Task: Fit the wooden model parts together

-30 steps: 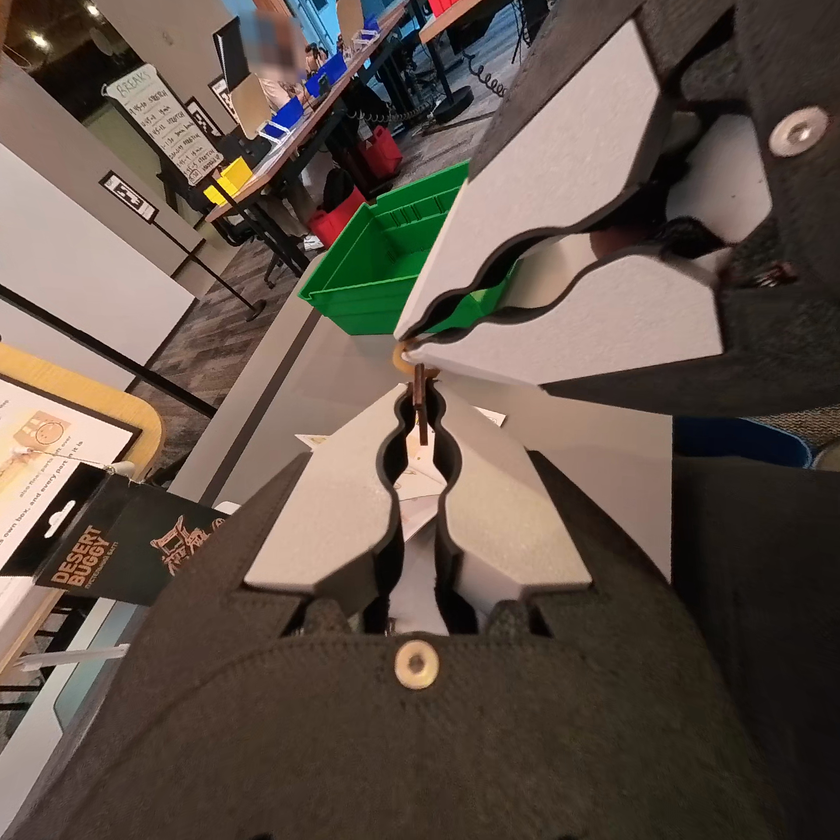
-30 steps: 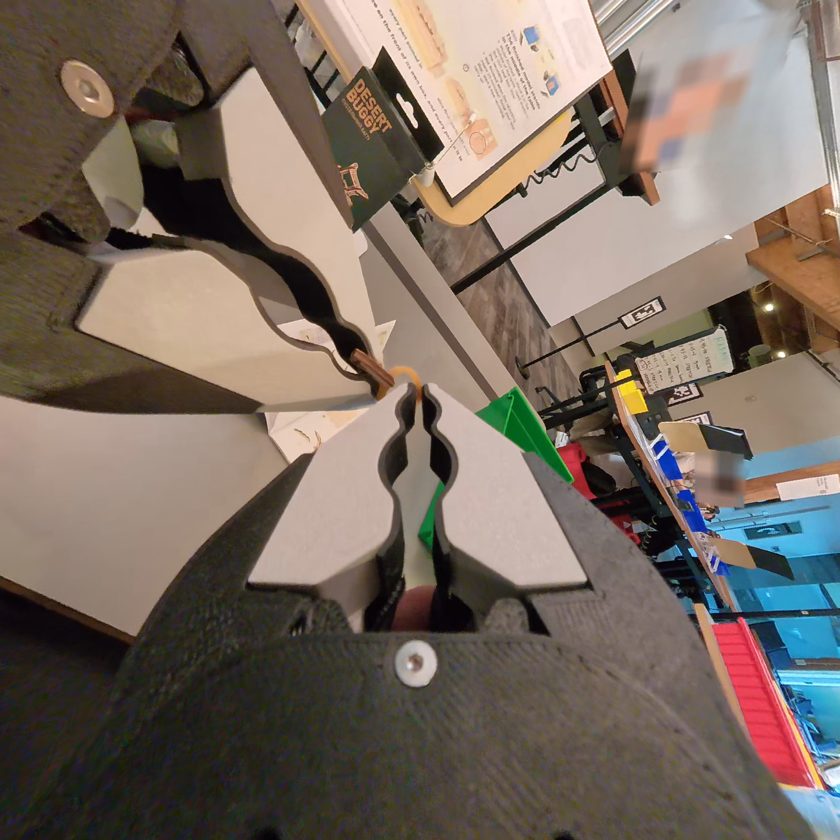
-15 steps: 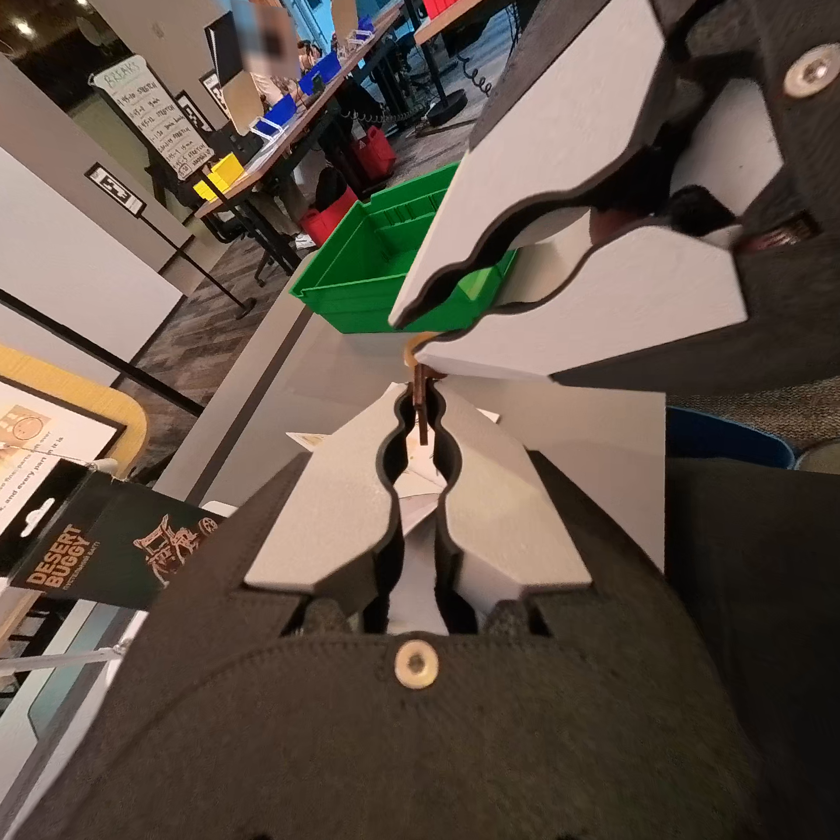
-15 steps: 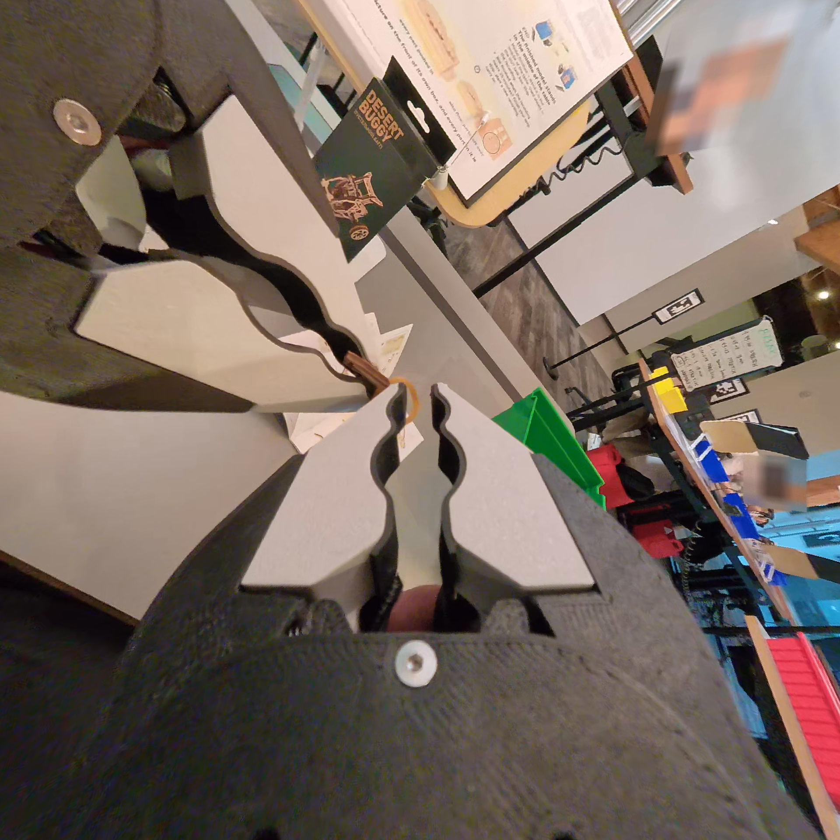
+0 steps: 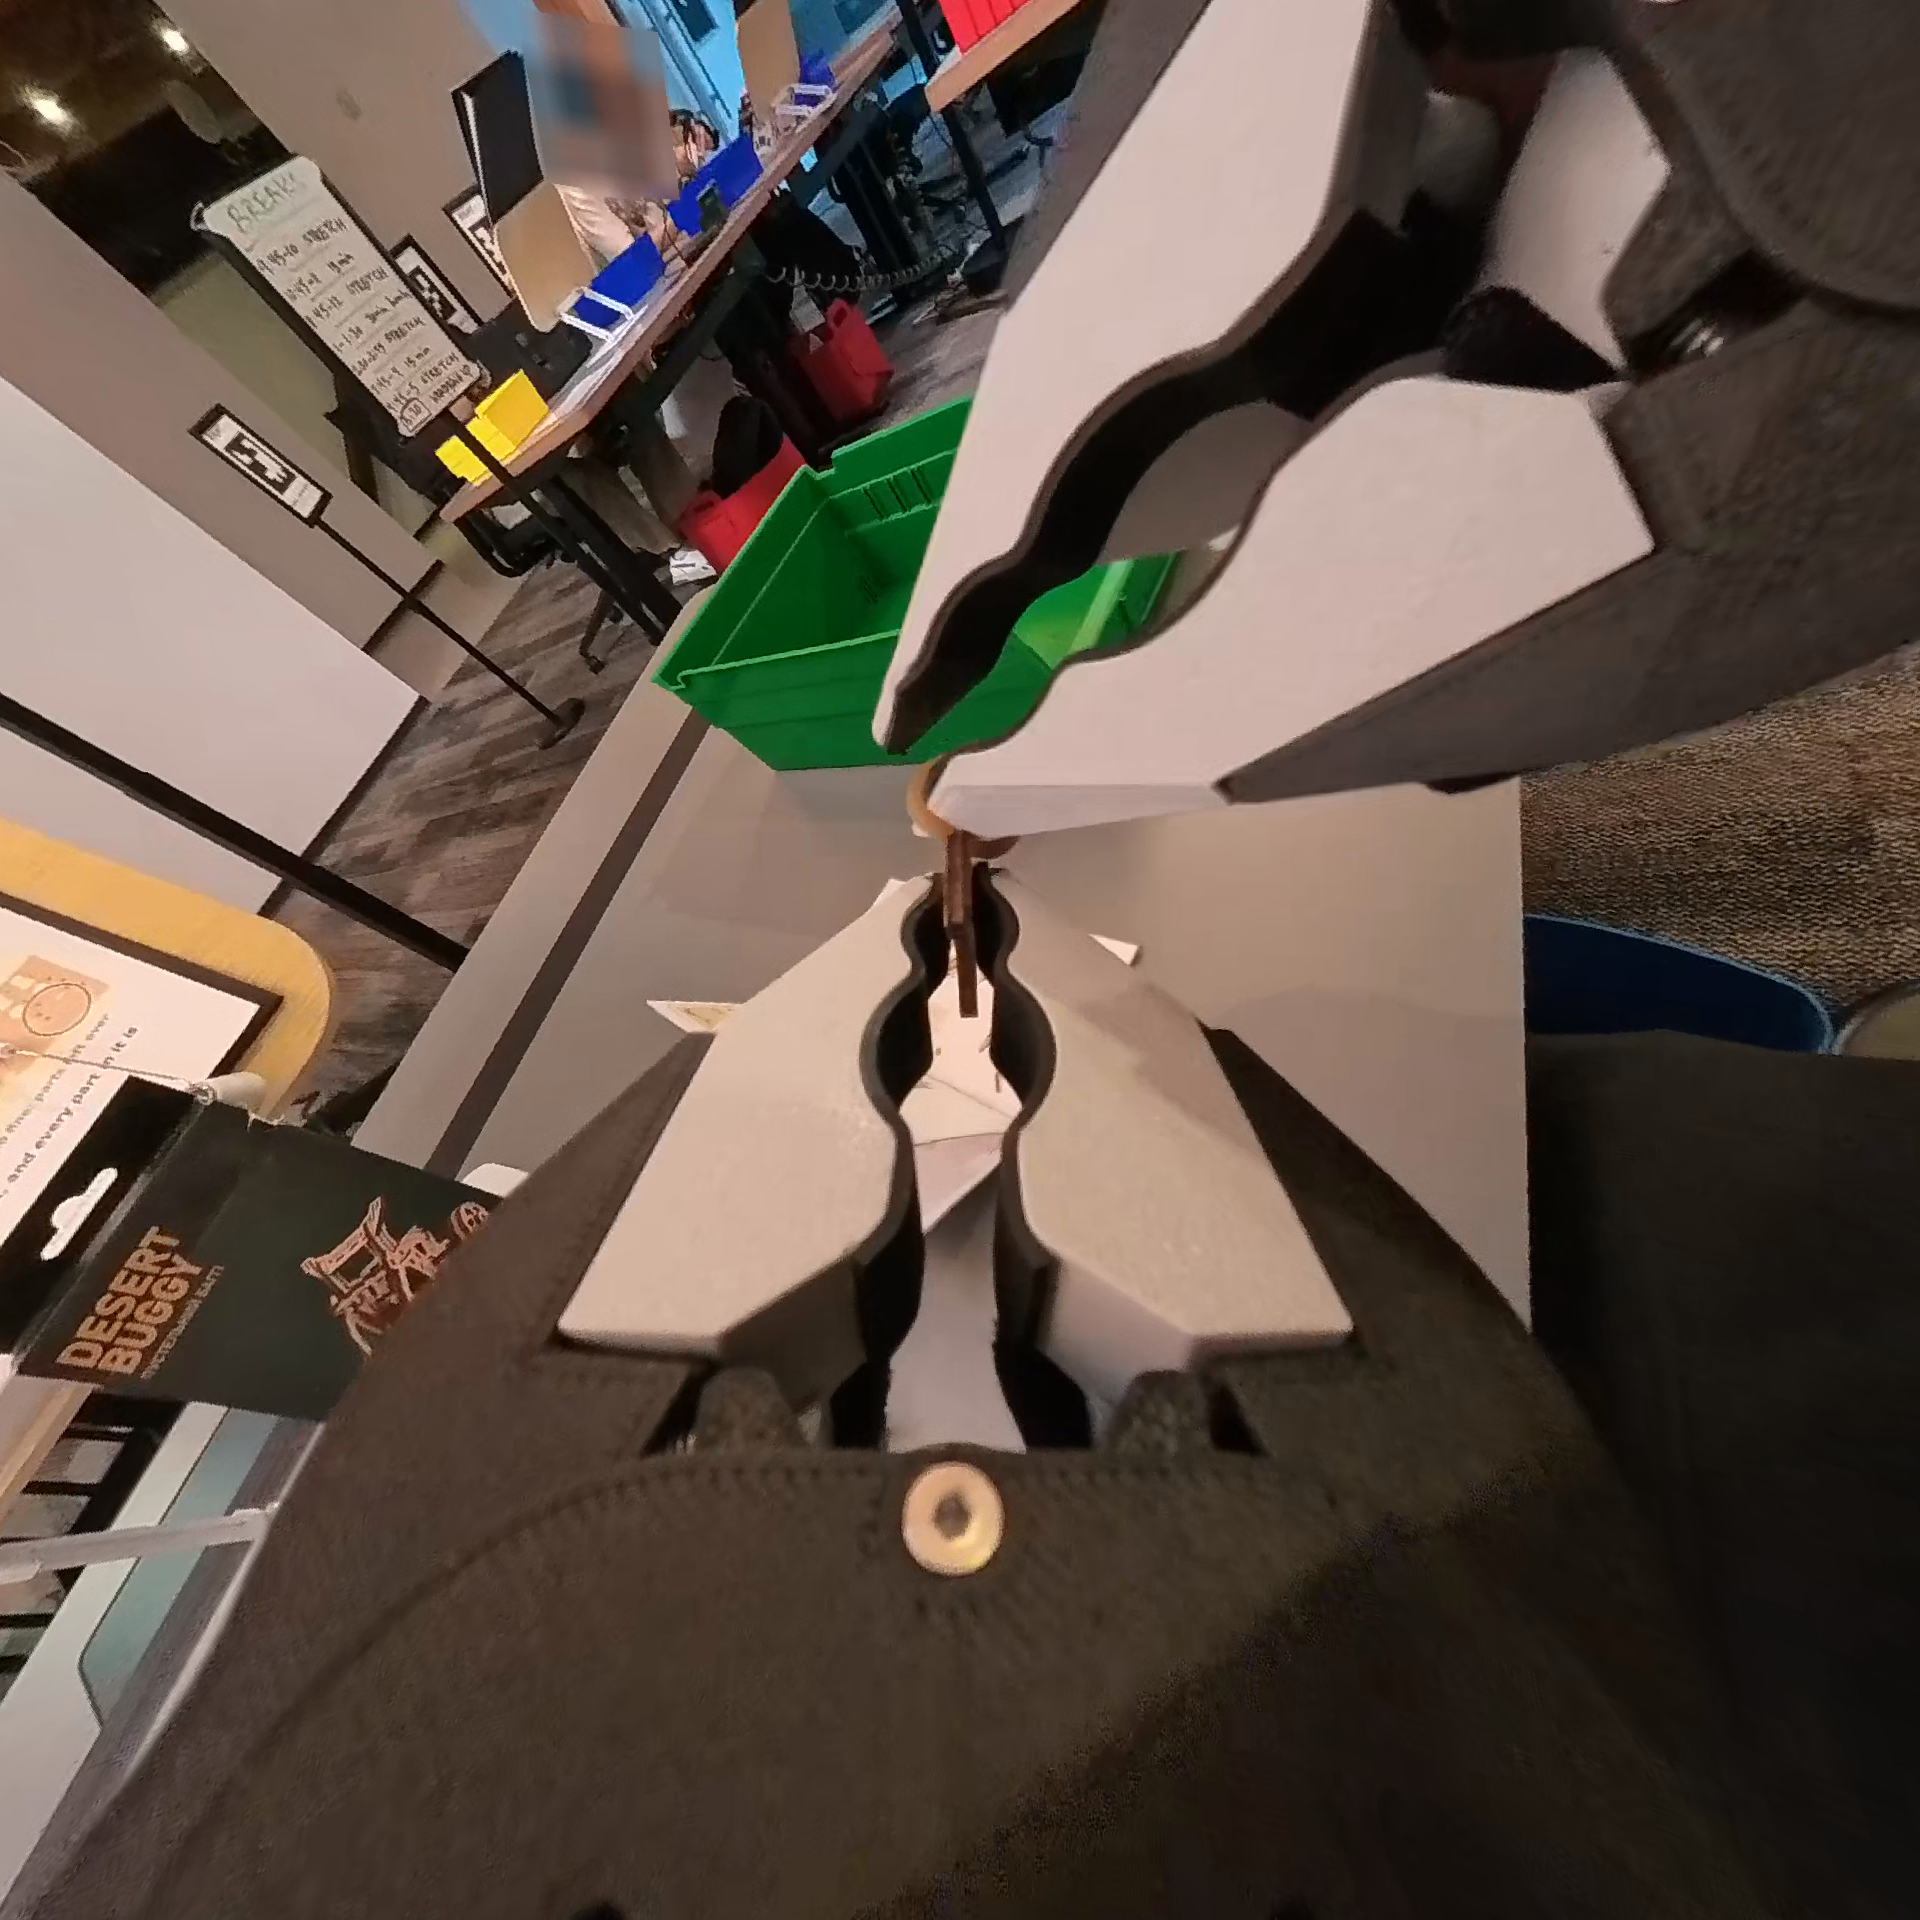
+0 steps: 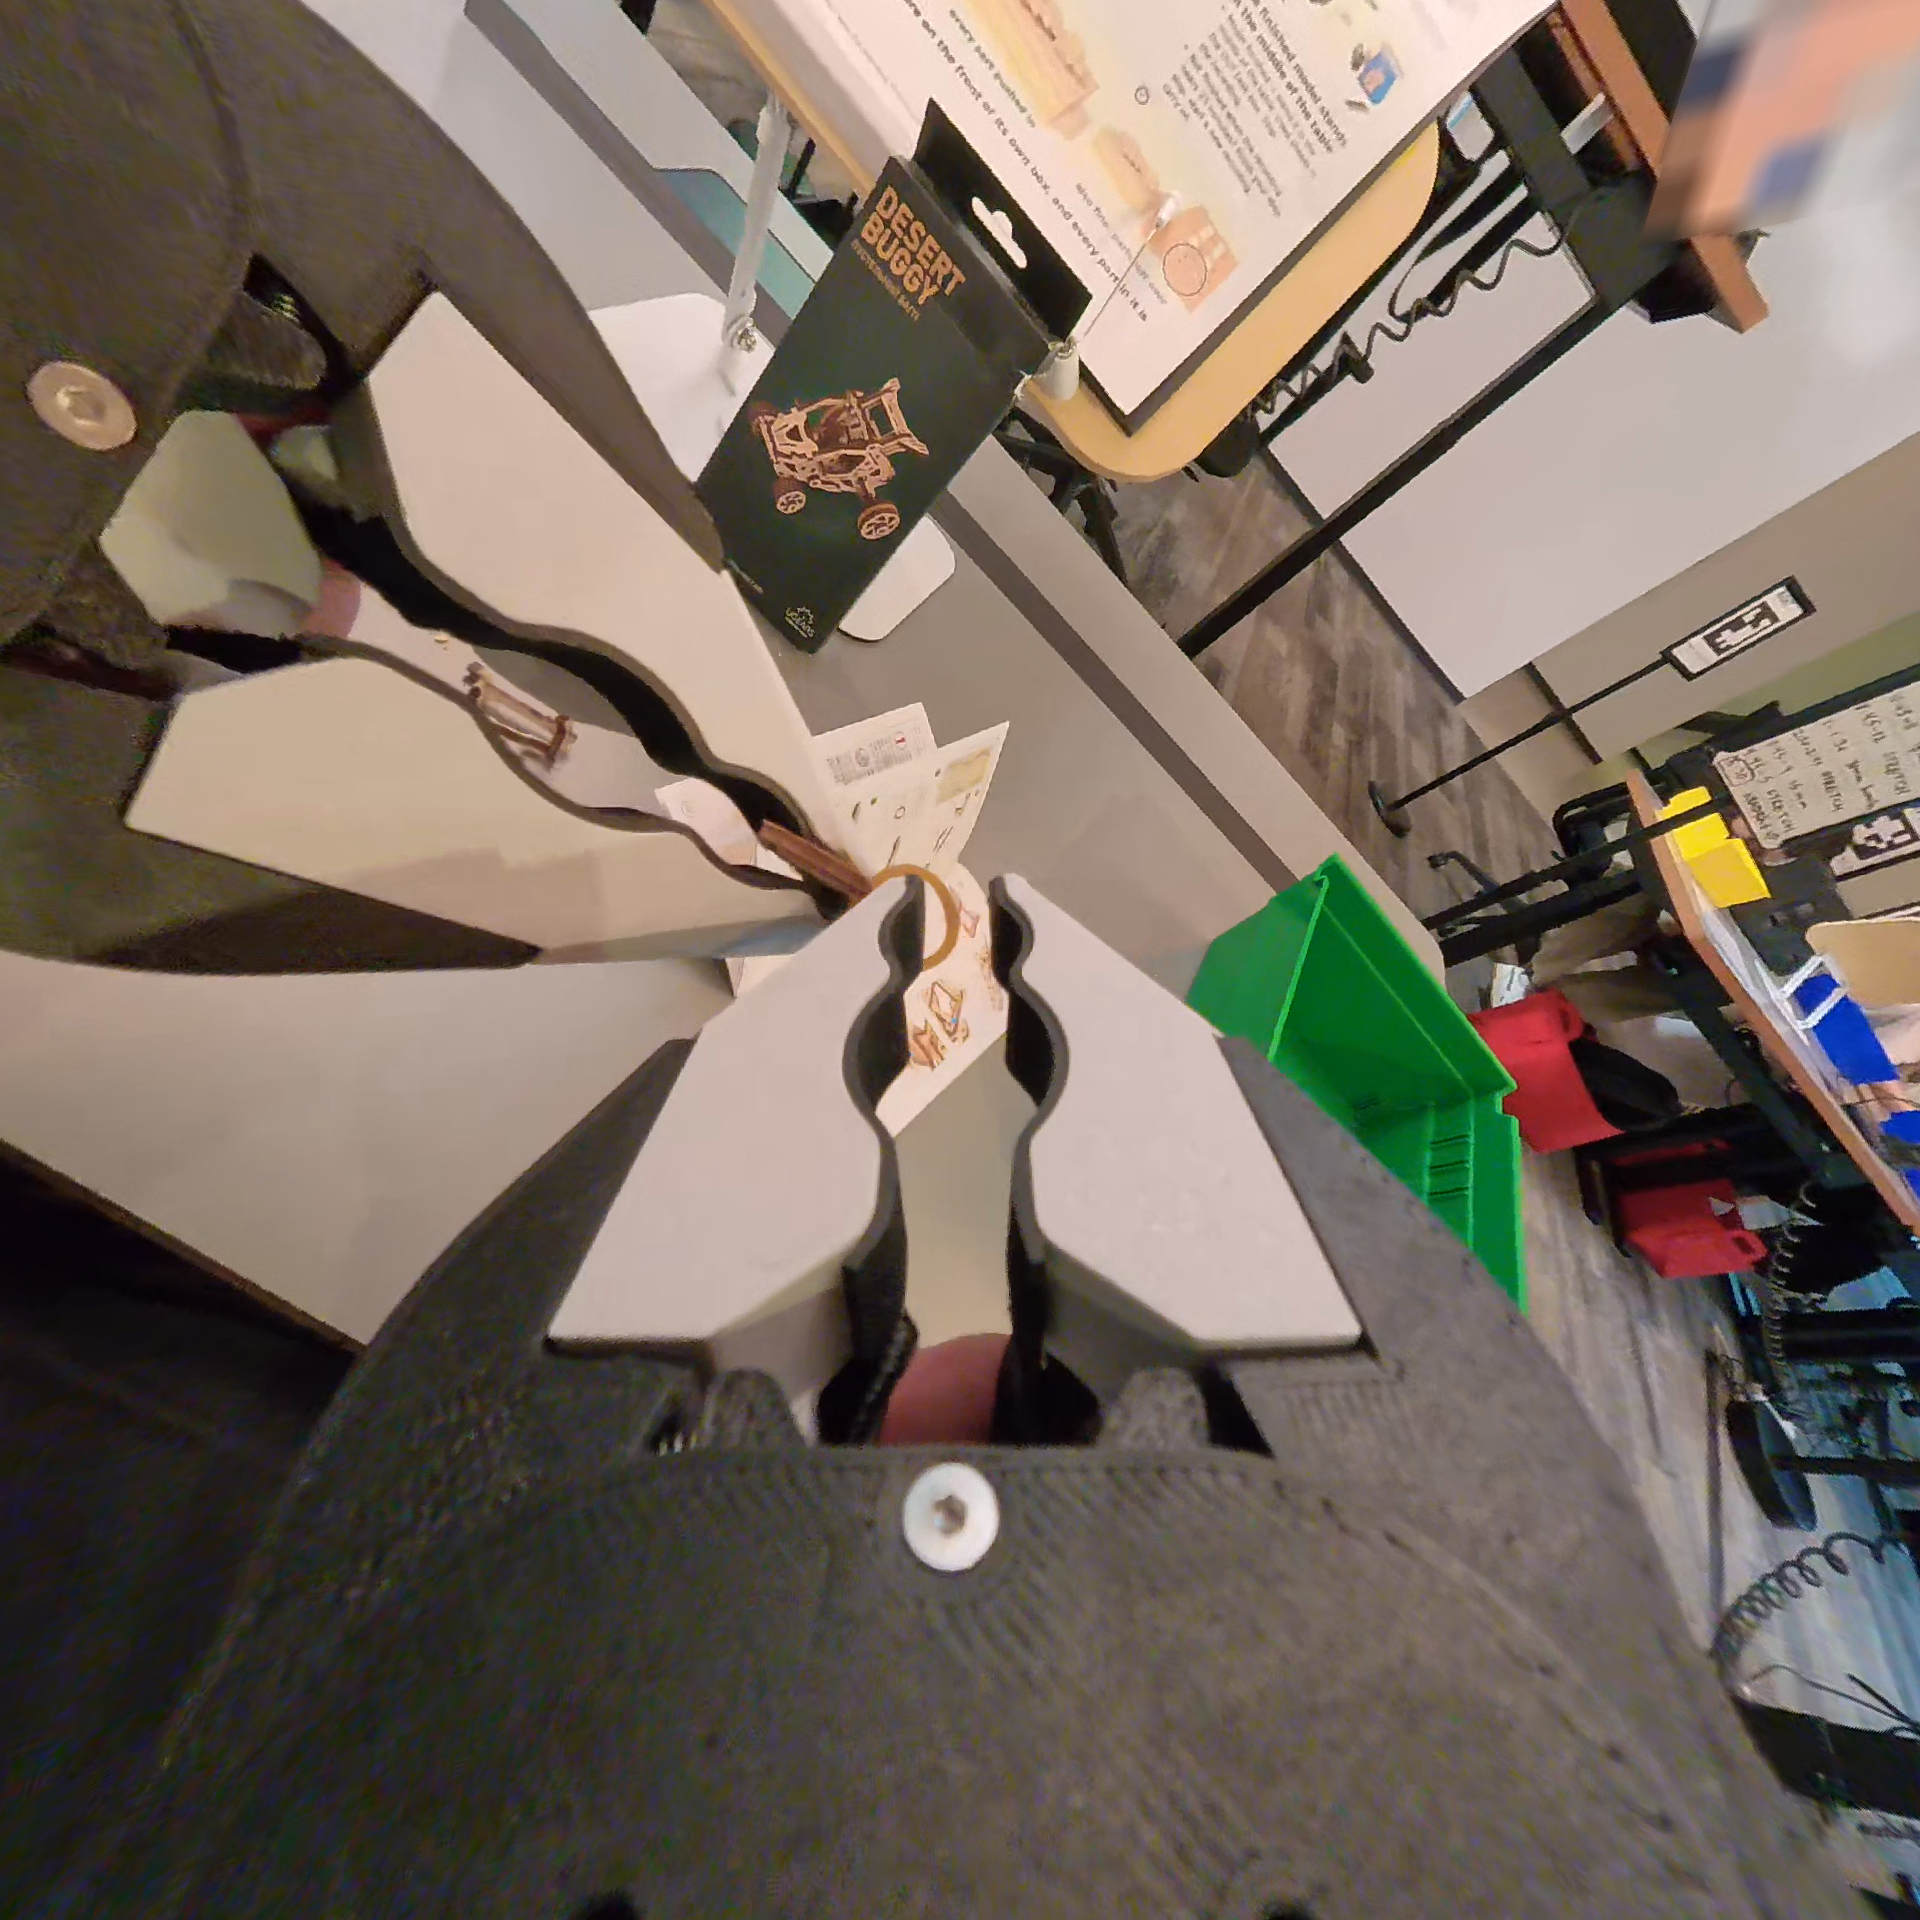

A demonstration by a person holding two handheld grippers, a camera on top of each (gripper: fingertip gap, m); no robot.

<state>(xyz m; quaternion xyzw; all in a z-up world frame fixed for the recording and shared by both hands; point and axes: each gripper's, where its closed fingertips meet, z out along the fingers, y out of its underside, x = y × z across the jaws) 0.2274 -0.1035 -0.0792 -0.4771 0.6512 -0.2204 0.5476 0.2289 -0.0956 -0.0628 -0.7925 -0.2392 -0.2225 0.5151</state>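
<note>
Right tongs (image 6: pixel 954 914) now parted beside one ring (image 6: pixel 928 914), apparently loose.

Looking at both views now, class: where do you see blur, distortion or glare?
Left wrist view: table edge tilted and bowed by the wide lens; near gripper body soft. Right wrist view: gripper tips slightly smeared; green bin stretched toward the edge. No strong glare in either.
</note>
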